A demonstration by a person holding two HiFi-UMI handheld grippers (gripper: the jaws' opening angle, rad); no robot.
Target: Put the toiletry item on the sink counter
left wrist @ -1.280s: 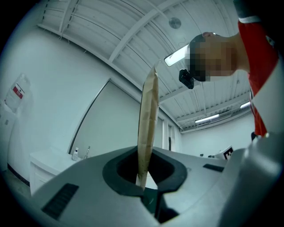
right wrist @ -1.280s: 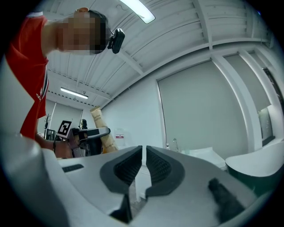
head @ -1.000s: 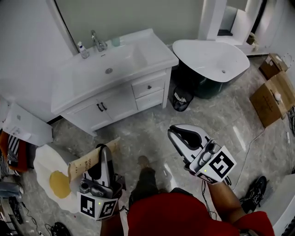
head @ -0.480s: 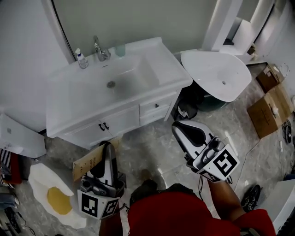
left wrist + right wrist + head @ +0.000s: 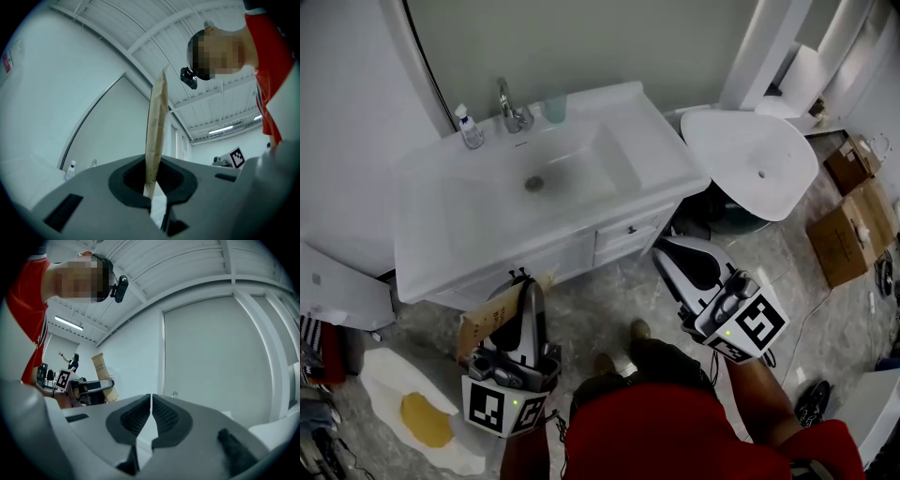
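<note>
Two grippers hang near the worktop [image 5: 661,155] — the left gripper [image 5: 528,289] pinches a flat brown box [image 5: 157,126] between its fingers; the right gripper [image 5: 151,401] has fingers closed, empty.

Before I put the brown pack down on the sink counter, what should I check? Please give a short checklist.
1. Left gripper shut on the brown pack: ok.
2. Right gripper shut with nothing in it: ok.
3. Bare space on the sink counter, right of the basin: ok.
4. Small bottle, faucet and cup stand at the back, away from that space: ok.
5. Pack above the counter: not ok, it is in front of it.
</note>
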